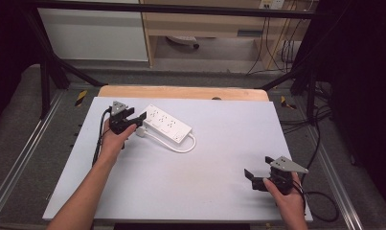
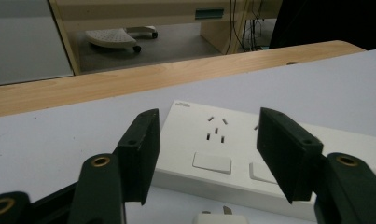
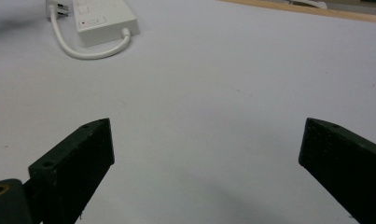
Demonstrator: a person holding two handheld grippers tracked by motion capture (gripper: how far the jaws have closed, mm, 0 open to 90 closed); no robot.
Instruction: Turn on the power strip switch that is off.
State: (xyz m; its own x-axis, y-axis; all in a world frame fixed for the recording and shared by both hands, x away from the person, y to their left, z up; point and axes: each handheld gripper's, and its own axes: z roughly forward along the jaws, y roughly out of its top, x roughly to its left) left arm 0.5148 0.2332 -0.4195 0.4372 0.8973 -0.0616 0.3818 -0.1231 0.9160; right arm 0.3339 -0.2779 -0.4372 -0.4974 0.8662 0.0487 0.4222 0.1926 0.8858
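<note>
A white power strip (image 1: 165, 123) (image 2: 232, 158) (image 3: 101, 18) lies flat at the back left of the white table (image 1: 205, 167). Its white cable (image 1: 181, 146) (image 3: 83, 51) loops from the right end back to a white plug (image 1: 141, 131) (image 2: 219, 218) lying by the strip's near left side. My left gripper (image 1: 135, 120) (image 2: 206, 135) is open just in front of the strip's left end, with the plug low between its jaws and no pad visibly touching it. My right gripper (image 1: 258, 166) (image 3: 206, 140) is wide open over bare table at the front right, holding nothing.
A wooden strip (image 1: 181, 92) (image 2: 129, 79) runs along the table's far edge. Beyond it stand a light wooden cabinet (image 1: 205, 24) and hanging cables (image 1: 272, 43). Black frame bars (image 1: 51, 62) flank the table. Each gripper trails a black cable (image 1: 100, 139).
</note>
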